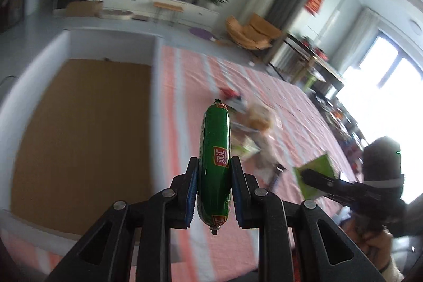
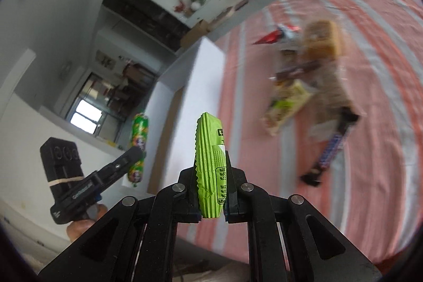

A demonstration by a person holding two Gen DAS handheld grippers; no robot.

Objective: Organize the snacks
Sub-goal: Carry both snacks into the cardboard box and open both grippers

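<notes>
My left gripper is shut on a green sausage stick and holds it upright above the pink striped cloth, just right of an open white box with a brown cardboard floor. My right gripper is shut on a lime-green snack packet, held on edge above the cloth. The right gripper also shows at the right of the left wrist view with the packet. The left gripper and sausage show at the left of the right wrist view.
A blurred pile of snacks lies on the cloth: a red packet, a bread-like bag, a green-white packet and a dark bar. The white box wall stands left of the cloth. Living-room furniture lies beyond.
</notes>
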